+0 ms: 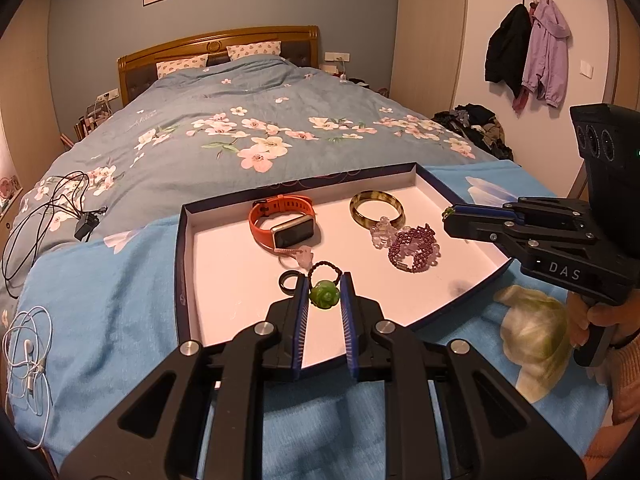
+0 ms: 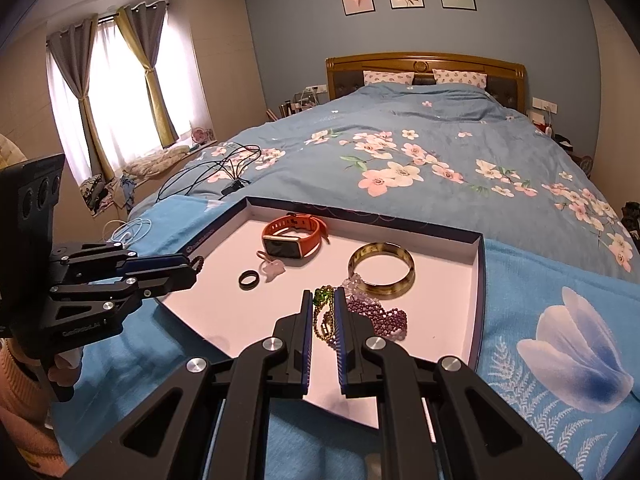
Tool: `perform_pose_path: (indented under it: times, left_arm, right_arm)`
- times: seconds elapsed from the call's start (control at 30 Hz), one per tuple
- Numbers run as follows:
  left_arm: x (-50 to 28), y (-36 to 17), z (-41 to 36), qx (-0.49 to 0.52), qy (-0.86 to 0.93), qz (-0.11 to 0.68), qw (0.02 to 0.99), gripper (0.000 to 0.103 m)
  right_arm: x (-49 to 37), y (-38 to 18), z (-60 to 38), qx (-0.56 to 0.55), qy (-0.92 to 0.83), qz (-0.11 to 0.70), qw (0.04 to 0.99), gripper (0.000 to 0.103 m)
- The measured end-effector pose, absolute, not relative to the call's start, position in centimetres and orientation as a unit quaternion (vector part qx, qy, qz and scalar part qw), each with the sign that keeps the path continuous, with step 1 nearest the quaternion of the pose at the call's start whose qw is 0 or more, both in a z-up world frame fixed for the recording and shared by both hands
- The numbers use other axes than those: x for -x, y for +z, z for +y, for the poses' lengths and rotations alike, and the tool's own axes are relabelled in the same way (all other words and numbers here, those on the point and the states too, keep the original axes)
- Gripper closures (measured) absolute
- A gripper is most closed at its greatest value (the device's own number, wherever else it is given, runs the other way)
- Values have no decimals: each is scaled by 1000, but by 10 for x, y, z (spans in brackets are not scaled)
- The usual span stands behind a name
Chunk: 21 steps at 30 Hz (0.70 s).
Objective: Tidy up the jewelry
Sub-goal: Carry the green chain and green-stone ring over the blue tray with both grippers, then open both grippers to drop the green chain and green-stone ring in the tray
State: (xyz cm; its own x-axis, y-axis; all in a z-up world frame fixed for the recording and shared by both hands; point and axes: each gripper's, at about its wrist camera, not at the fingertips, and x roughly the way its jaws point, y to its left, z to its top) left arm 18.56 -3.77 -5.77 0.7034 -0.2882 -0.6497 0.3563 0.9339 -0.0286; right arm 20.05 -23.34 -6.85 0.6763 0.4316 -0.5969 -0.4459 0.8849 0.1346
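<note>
Here the left gripper (image 1: 324,294) is clamped on the green carved-flower beaded bracelet (image 1: 324,295) over the shallow white-lined tray (image 1: 224,280); the right gripper (image 2: 323,308) pinches a green-and-brass chain (image 2: 325,312), nearer the purple beads (image 2: 378,316).

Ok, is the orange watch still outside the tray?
No, the orange watch lies inside the tray, near its far wall beside the bangle.

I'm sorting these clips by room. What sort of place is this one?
A home bedroom, most likely. A made bed with a wooden headboard fills the view, curtains hang at a window, and jackets hang on a wall hook. The jewelry tray sits on the bed's foot.
</note>
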Motion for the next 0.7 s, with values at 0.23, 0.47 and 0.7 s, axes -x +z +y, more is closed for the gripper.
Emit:
perform_pose_path:
  times: [0.23,0.47,0.7]
  left_arm:
    - [-194,-62,-40,-53,-169,350,920,87]
    - [-202,-66,-42,-54,-166,356,918,87]
    - [-211,-71,-41,-51,-161,363,916,87]
  right_arm:
    - [-211,-73,-231,17,234,333,913,94]
    - [-217,-75,-230,20,229,341,912,94]
    - [-224,-81,-228,20,223,352,909,94]
